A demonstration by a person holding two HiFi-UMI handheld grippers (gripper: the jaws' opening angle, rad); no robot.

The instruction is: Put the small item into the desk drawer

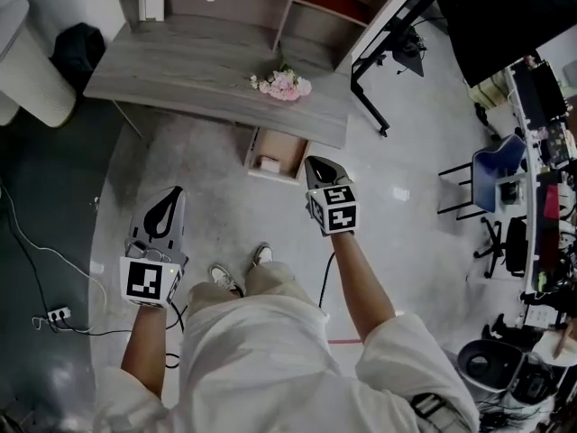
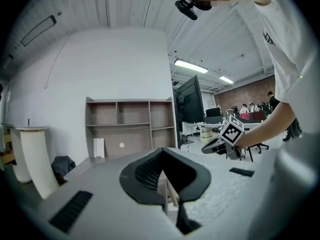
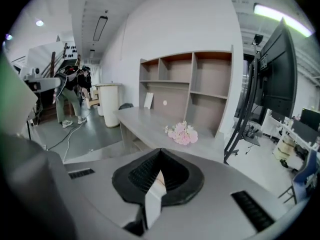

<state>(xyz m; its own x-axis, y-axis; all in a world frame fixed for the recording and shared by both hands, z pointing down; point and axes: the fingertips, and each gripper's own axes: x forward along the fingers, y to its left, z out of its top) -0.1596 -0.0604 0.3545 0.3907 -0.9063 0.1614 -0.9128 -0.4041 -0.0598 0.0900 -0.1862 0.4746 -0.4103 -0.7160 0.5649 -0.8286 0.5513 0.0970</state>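
Grey wooden desk [image 1: 198,70] stands on pale speckled floor [image 1: 216,206], drawer [image 1: 287,152] open.

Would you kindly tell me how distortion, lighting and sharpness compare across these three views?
Head view: evenly lit and sharp, desk barely bowed. Left gripper view: heavy fisheye, black corners, bright ceiling strip light. Right gripper view: same fisheye, pink flowers crisp, green blur at left edge.

Open floor free up to the pulled-out drawer [image 1: 287,150]; overhung behind by the counter [image 1: 180,79] edge, pink flowers [image 1: 282,85] on top, black stand [image 1: 370,98] close at right.
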